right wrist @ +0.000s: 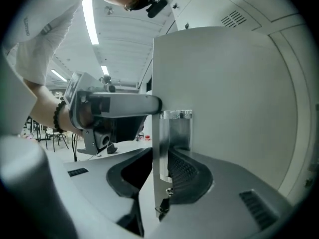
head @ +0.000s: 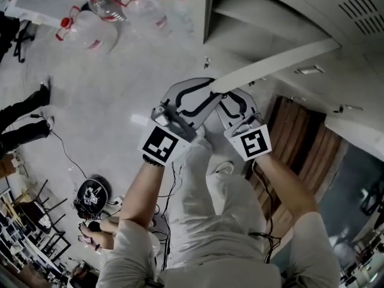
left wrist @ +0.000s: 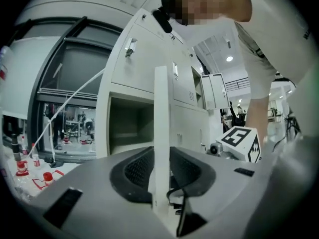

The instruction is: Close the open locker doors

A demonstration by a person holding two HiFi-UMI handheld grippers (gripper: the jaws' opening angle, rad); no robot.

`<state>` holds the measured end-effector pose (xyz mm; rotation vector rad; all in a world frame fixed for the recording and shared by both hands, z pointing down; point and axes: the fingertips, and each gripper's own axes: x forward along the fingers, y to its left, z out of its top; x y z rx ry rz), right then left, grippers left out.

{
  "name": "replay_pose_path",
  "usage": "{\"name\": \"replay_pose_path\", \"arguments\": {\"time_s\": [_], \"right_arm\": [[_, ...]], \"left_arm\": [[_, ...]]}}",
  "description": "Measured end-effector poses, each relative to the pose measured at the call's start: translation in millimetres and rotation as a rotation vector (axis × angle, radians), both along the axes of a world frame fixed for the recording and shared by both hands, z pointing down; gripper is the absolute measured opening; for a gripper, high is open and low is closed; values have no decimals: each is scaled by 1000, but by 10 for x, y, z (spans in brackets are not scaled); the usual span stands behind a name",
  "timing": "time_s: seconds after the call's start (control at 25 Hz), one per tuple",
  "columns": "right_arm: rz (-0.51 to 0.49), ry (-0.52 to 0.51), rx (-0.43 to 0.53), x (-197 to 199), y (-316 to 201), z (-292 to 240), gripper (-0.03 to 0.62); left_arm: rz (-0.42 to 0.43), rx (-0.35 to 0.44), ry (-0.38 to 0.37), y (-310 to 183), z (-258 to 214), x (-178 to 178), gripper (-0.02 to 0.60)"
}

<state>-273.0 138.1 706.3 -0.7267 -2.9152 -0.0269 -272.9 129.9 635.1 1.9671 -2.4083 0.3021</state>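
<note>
White: one door (head: pixel 282 62), left tool (head: pixel 201 95), right tool (head: pixel 235 102)

- Clear plastic bottles (head: pixel 102 17) (red caps) on the pale floor (head: pixel 120 83).
- A bystander's dark-trousered legs (head: pixel 24 116) at the left edge.
- A thin cable (head: pixel 65 150) near a round black device (head: pixel 92 195).
- Brown wooden panels (head: pixel 306 155).

No readable text, sleeve print (right wrist: pixel 30 27) perhaps a logo (too blurred)
</note>
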Motion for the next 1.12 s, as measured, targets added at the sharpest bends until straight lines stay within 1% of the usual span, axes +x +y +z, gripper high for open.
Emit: {"name": "replay_pose_path", "arguments": {"time_s": [0.04,0.08,0.12,0.16,0.24,0.32,0.36,0.48,0.56,0.64,0.76,0.92,1.0,1.12], "right_arm": [[-1,5,-3,-94,3,7,104],[-2,9,-5,-201,10,5,101],[-1,11,-7,-311,18,-2,98],[1,11,-8,-413,21,-12,93],[5,7,-2,-576,8,-32,66],[18,-6,10,-718,-13,-48,54],[32,-15,15,-796,-32,-49,51],[90,-44,22,-1014,-101,-49,44],[136,-61,23,-1120,-132,-54,44],[175,-71,28,-1207,-150,-60,43],[224,-77,41,-1320,-173,-78,41],[279,-81,65,-1469,-255,-87,40],[309,-87,76,-1531,-305,-90,41],[338,-81,88,-1611,-353,-83,38]], "left_arm": [[-20,2,-6,82,17,-98,103],[-59,14,22,190,64,-218,103],[-111,23,65,305,148,-346,87],[-162,13,91,405,266,-461,56],[-238,-55,94,521,574,-605,6],[-276,-111,100,512,871,-680,5],[-290,-116,106,467,987,-730,5],[-342,-79,120,284,1198,-953,5],[-358,-57,116,167,1258,-1094,5],[-350,-46,108,52,1293,-1194,5],[-339,-61,88,-82,1339,-1314,5],[-360,-66,74,-193,1343,-1472,5],[-366,-56,77,-240,1340,-1541,3],[-360,-34,105,-288,1344,-1623,3]]}}
